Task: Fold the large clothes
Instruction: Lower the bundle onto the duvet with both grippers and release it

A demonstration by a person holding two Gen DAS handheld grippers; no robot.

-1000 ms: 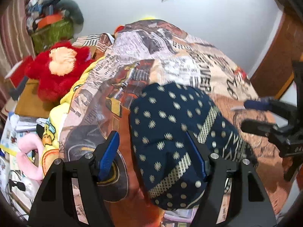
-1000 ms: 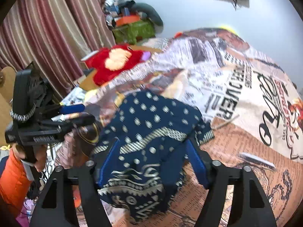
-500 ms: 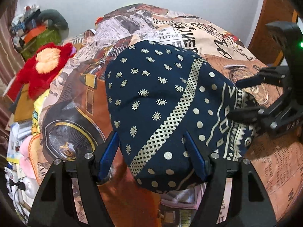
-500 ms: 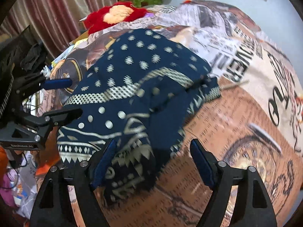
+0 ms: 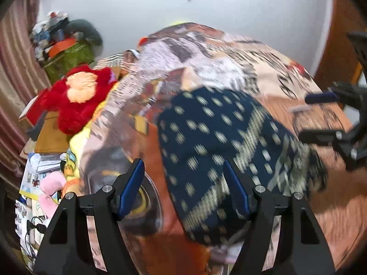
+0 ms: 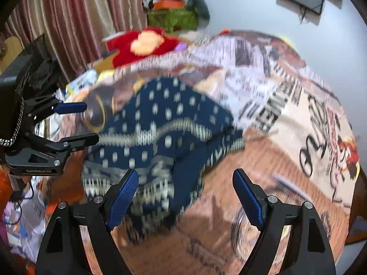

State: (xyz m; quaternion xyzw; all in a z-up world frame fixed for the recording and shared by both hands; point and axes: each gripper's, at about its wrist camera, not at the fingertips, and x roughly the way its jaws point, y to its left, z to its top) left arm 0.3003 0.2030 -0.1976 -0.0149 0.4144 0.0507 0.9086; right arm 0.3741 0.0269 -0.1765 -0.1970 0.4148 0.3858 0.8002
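Observation:
A folded navy garment [image 5: 220,151] with pale dots and patterned bands lies on the printed bedspread [image 5: 229,68]. My left gripper [image 5: 183,183] hovers open over its near left edge, pads touching nothing. The right gripper [image 5: 305,116] shows at the right edge, jaws apart, beside the garment's banded end. In the right wrist view the garment [image 6: 165,133] sits ahead and left, and my right gripper [image 6: 185,194] stands wide open above its patterned hem, gripping nothing. The left gripper [image 6: 89,122] is open at the garment's far left side. Both views are blurred.
A red plush toy [image 5: 78,94] and a green basket [image 5: 66,55] heaped with things sit past the bed's left side, with papers and a pink plush [image 5: 50,188] below. Striped curtains [image 6: 75,23] hang on the left. A wooden door [image 5: 332,52] stands on the right.
Half a second ago both grippers were close over the garment; now both have drawn back and it looks smaller. The right jaws stand wider than a second ago.

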